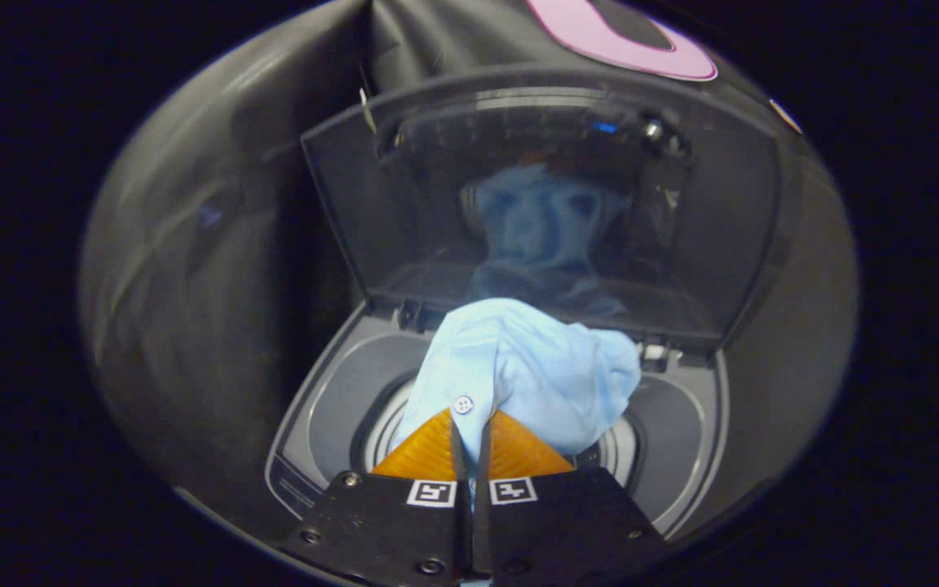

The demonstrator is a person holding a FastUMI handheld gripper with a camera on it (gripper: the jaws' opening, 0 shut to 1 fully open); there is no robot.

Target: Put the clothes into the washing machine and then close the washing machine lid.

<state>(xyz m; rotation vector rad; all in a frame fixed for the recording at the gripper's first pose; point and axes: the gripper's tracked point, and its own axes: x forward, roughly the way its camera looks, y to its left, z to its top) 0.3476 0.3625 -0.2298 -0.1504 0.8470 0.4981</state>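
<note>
The gripper (470, 424) has its fingers pressed together on a light blue button-up shirt (535, 371), which hangs bunched above the open drum of the top-loading washing machine (331, 399). The lid (730, 220) stands raised beyond, apparently mirroring the shirt in its glass.

jaws pinch light blue shirt (535, 371) over washing machine (331, 399); lid (543, 204) upright

Open washing machine (331, 408); shirt (535, 367) above drum
</note>
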